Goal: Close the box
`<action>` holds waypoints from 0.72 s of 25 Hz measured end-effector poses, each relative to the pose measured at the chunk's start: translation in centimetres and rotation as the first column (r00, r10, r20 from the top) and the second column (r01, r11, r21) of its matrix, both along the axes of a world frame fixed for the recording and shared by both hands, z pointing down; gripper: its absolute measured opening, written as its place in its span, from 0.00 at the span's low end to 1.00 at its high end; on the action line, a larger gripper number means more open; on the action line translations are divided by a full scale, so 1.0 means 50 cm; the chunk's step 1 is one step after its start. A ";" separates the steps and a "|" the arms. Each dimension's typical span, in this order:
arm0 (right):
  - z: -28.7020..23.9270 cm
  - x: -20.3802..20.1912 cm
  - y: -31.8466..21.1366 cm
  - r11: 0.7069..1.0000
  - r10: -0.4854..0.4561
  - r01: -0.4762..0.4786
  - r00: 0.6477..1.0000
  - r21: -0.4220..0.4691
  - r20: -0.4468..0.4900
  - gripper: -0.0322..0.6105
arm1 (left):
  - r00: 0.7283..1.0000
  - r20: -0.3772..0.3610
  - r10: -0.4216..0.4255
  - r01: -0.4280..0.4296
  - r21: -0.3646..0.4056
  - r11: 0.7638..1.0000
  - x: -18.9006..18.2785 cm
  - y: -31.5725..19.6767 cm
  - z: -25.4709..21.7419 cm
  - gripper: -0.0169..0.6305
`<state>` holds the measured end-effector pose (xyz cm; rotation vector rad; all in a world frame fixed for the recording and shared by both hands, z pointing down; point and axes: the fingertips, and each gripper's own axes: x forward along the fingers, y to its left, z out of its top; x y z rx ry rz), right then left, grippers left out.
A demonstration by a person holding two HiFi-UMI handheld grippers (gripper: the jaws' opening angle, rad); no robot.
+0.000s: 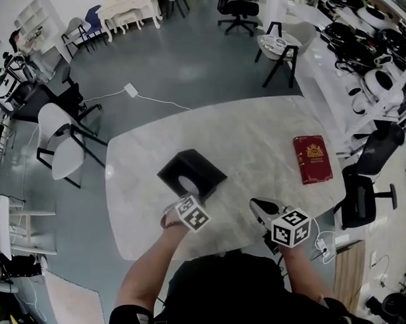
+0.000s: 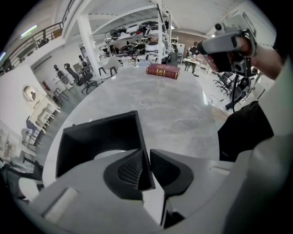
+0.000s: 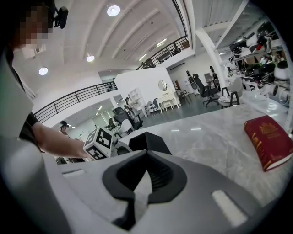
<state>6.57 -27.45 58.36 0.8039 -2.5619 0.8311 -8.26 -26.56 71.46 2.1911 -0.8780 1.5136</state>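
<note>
Head and gripper views of a marble worktop (image 1: 255,129). The black box (image 1: 193,170) sits open on the worktop, left of centre and close to the person's edge, with its opening turned toward the left gripper (image 2: 145,157). That gripper's jaws are nearly together and clamp a thin upright side panel of the box. The panel lies flat against the left pad, and the right pad closes on its other face. The right gripper (image 3: 146,157) is held over the near edge of the worktop, well apart from the box, with its jaws closed on each other and nothing between them. A red book (image 1: 312,159) lies flat toward the worktop's right side, clear of both grippers and the box.
</note>
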 end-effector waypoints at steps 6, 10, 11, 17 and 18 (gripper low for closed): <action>0.002 -0.083 0.008 0.995 -0.095 0.095 0.995 -0.005 0.006 0.05 | 0.998 0.001 -0.071 0.071 -0.003 0.998 -0.097 0.051 -0.002 0.10; 0.006 -0.127 0.024 0.988 -0.157 0.157 0.988 -0.011 -0.001 0.05 | 0.997 0.020 -0.075 0.075 0.021 0.997 -0.141 0.078 -0.004 0.14; 0.008 -0.135 0.028 0.986 -0.169 0.169 0.986 -0.013 -0.004 0.05 | 0.997 0.025 -0.067 0.066 0.031 0.997 -0.152 0.085 -0.004 0.14; 0.017 -0.165 0.042 0.976 -0.215 0.215 0.976 -0.027 -0.020 0.05 | 0.995 0.101 0.005 -0.013 0.082 0.997 -0.218 0.120 -0.012 0.16; 0.017 -0.170 0.045 0.975 -0.220 0.219 0.975 -0.029 -0.021 0.05 | 0.994 0.113 0.008 -0.018 0.086 0.996 -0.227 0.122 -0.013 0.16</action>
